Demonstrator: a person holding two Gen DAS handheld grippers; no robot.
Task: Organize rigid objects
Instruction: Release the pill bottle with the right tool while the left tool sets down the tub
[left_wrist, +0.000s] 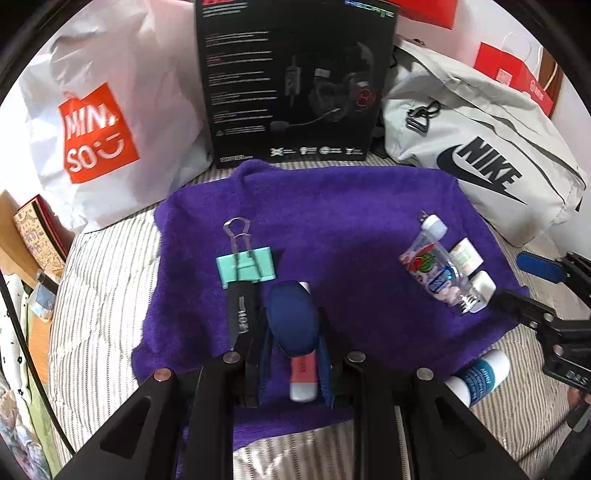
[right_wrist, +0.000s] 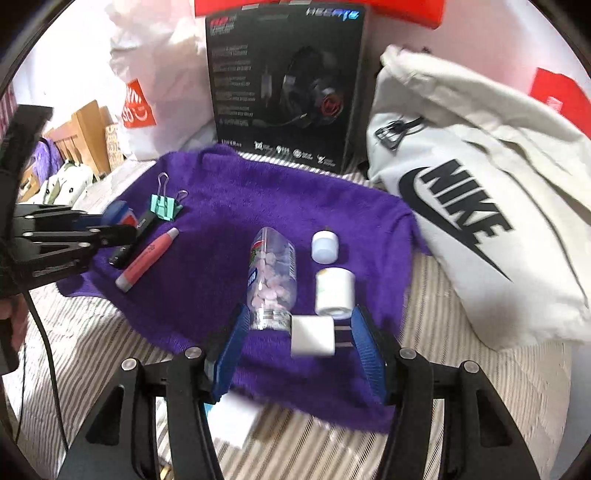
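A purple towel (left_wrist: 332, 206) lies spread on a striped bed. My left gripper (left_wrist: 293, 314) is shut on a dark blue oval object (left_wrist: 291, 325) above a pink marker (left_wrist: 303, 373); a teal binder clip (left_wrist: 245, 266) and a black stick (left_wrist: 242, 314) lie just to the left. My right gripper (right_wrist: 301, 315) stands open over the towel's near right part. A white plug cube (right_wrist: 313, 336), blurred, sits between its blue pads (right_wrist: 231, 354) without touching either. Close by are a clear candy bottle (right_wrist: 273, 277), a white jar (right_wrist: 334, 291) and a white cap (right_wrist: 325, 246).
Behind the towel stand a black headset box (left_wrist: 295, 81), a white Miniso bag (left_wrist: 99, 129) at the left and a grey Nike bag (left_wrist: 480, 158) at the right. A white tube with a blue label (left_wrist: 480, 376) lies on the striped sheet (left_wrist: 99, 295).
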